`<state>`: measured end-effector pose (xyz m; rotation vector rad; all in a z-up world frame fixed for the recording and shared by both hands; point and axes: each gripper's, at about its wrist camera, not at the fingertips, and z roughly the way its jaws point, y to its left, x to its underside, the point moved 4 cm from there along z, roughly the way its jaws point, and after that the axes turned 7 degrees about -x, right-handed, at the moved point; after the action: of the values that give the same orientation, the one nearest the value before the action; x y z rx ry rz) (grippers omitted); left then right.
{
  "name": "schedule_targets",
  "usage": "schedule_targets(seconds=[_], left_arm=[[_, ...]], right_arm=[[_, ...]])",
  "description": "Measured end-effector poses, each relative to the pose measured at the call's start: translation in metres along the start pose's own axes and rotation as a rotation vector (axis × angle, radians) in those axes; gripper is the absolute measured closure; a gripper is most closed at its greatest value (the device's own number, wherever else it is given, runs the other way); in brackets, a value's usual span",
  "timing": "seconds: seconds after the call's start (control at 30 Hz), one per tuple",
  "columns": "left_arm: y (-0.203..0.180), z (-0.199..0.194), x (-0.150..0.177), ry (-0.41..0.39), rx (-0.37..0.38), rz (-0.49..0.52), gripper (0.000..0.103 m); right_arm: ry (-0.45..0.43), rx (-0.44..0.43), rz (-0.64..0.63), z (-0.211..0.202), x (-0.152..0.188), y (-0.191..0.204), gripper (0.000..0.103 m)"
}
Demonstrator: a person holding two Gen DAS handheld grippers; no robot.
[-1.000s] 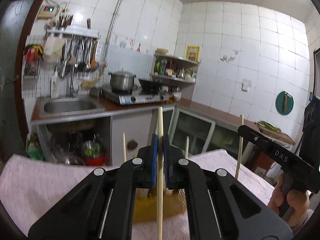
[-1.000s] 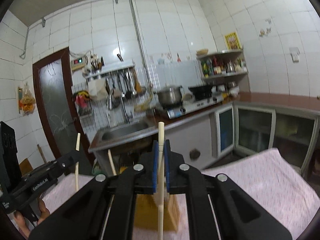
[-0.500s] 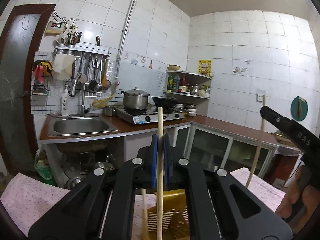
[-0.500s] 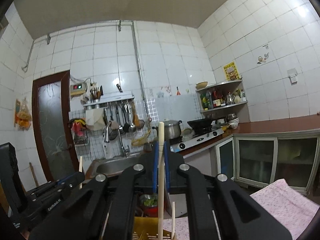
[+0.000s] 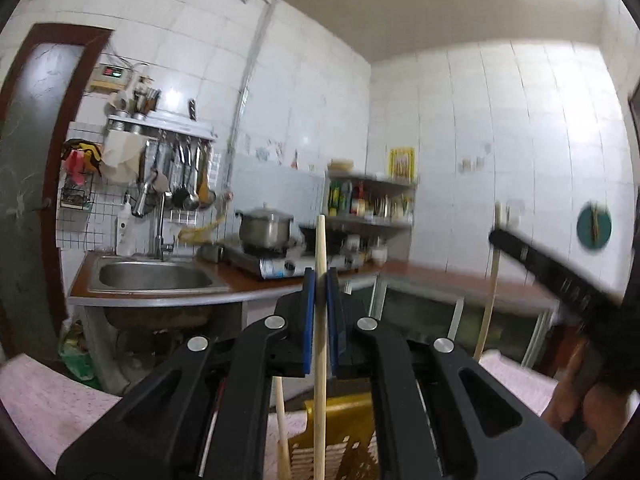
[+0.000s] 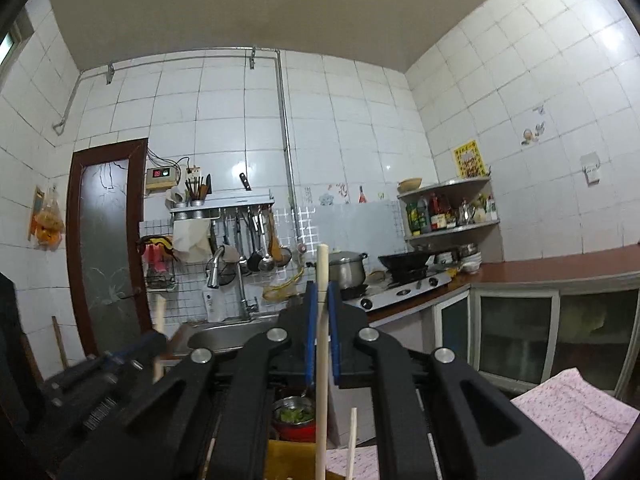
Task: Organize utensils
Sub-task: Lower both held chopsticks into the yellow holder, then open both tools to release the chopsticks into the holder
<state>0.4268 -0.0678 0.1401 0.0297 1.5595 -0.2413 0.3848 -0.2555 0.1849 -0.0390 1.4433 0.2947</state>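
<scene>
Beyond both grippers, a tiled kitchen: sink (image 5: 156, 278) far left, stove (image 5: 280, 266) with pot (image 5: 264, 230) at centre, corner shelf (image 6: 452, 208) of bottles to the right. Pink patterned cloth (image 6: 576, 412) over the near table, seen at the lower edges. Yellow slotted holder (image 5: 344, 440) low and near, just behind the left gripper (image 5: 320, 312), with a loose chopstick (image 5: 282, 428) standing at its left side. Left jaws pinching an upright chopstick (image 5: 320, 360), lower end in front of the holder; contact not discernible. Right gripper (image 6: 322, 320) jaws likewise pinched on a second upright chopstick (image 6: 322, 380), above the holder's yellow edge. Another thin stick (image 6: 352, 440) just right of it, low.
</scene>
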Motion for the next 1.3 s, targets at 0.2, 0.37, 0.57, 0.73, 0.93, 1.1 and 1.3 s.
schedule_targets(seconds=[0.2, 0.37, 0.57, 0.73, 0.93, 1.1, 1.3], left_arm=[[0.014, -0.016, -0.013, -0.113, 0.003, -0.091, 0.099], [0.018, -0.018, -0.012, -0.181, 0.004, -0.117, 0.099], [0.021, -0.007, -0.001, -0.197, -0.01, -0.123, 0.099], [0.017, 0.001, 0.007, -0.176, -0.027, -0.093, 0.099], [0.001, 0.006, 0.017, -0.119, -0.008, -0.022, 0.099], [-0.01, 0.008, 0.037, -0.059, -0.011, 0.047, 0.099], [-0.008, -0.002, 0.058, 0.01, -0.028, 0.094, 0.099]], right_arm=[[0.008, -0.002, -0.006, 0.002, 0.006, 0.002, 0.097], [0.009, -0.007, -0.017, 0.002, 0.008, 0.006, 0.097], [0.012, -0.007, -0.023, 0.003, 0.011, 0.007, 0.097], [0.031, -0.015, -0.014, 0.006, 0.015, 0.006, 0.097], [0.071, -0.024, -0.029, 0.004, 0.025, -0.001, 0.097], [0.126, -0.065, -0.029, 0.004, 0.05, -0.007, 0.097], [0.185, -0.074, 0.004, 0.004, 0.072, -0.012, 0.097]])
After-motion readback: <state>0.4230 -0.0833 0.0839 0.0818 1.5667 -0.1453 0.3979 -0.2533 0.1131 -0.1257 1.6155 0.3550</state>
